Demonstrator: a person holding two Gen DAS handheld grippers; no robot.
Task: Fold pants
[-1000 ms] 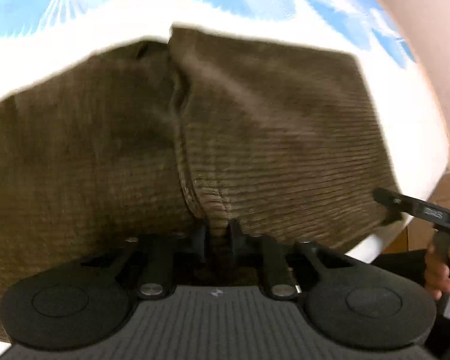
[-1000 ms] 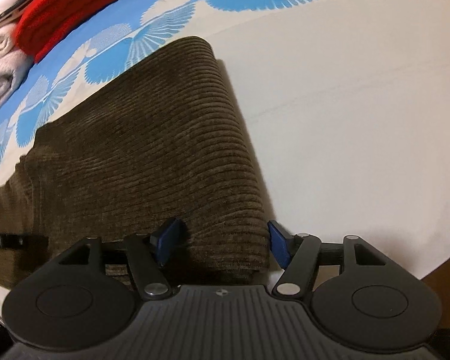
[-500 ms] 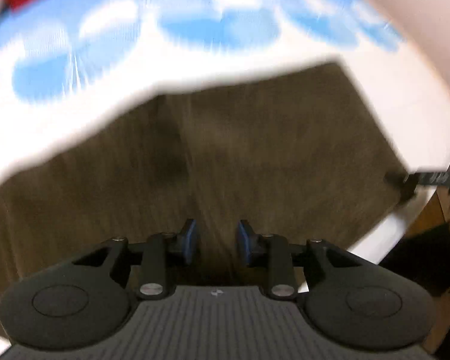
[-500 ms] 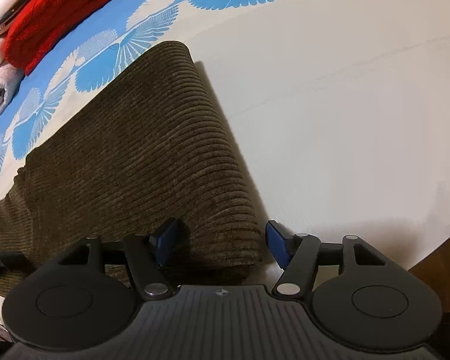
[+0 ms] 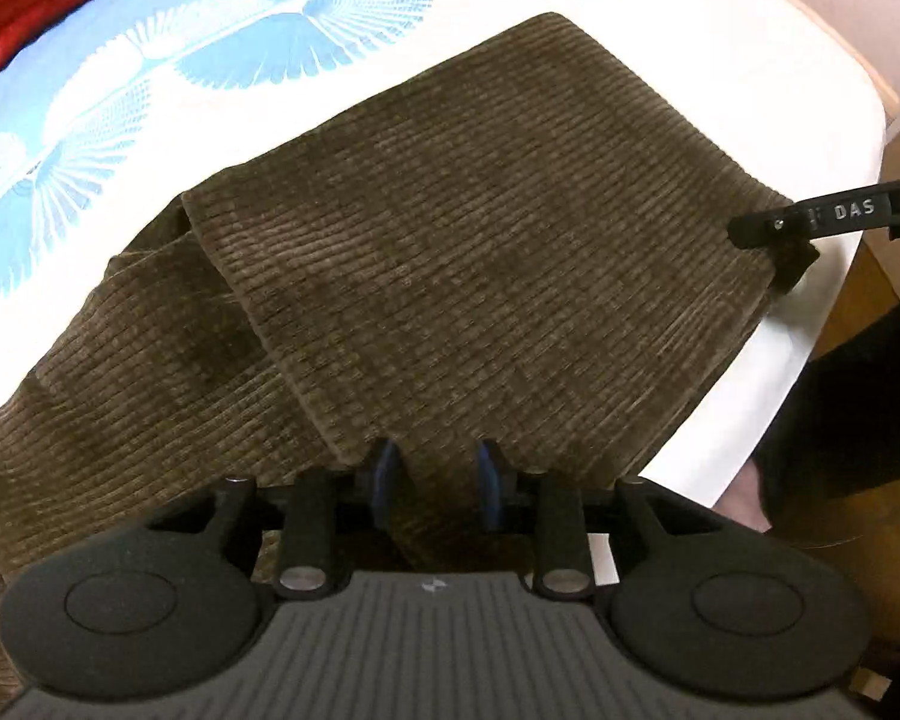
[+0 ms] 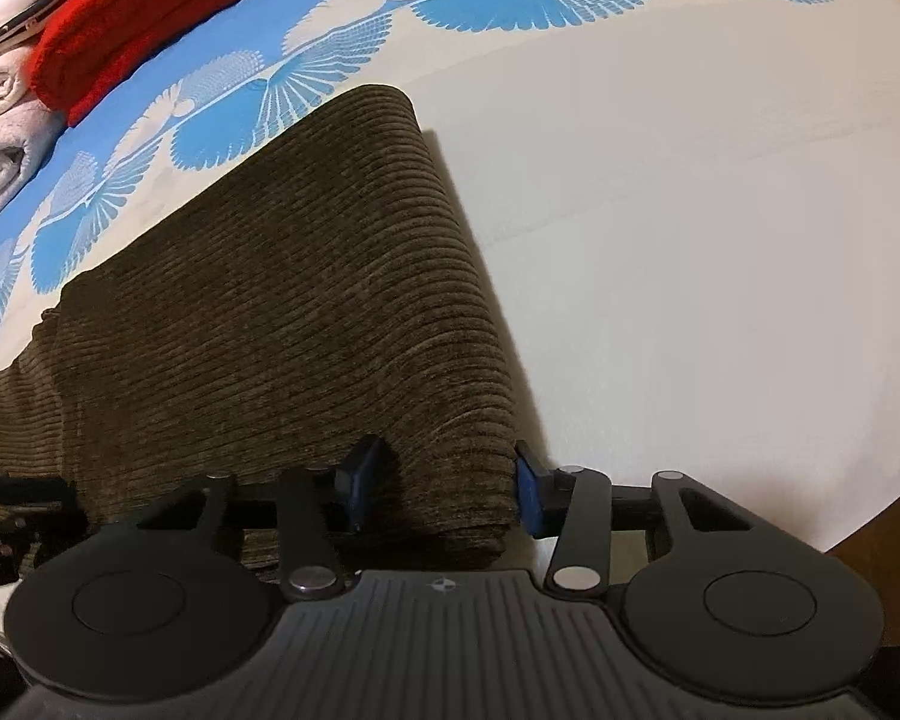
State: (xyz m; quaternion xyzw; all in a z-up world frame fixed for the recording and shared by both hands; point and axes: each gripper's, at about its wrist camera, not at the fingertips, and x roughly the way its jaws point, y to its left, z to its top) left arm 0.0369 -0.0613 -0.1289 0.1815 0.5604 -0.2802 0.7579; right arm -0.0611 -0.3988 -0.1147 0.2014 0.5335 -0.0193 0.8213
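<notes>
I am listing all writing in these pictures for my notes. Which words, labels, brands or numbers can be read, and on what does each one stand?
"DAS": white letters on the black finger of the right gripper, seen at the right edge of the left wrist view.
Small marks just left of those letters: too small to read.
No text on the pants, the bedsheet or the red garment.

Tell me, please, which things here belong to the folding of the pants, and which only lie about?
Belong to the job:
- brown corduroy pants
- right claw, closing around the folded edge
- left claw, astride the cloth

Only lying about:
- red knit garment
- pale folded clothes
- blue-patterned sheet
</notes>
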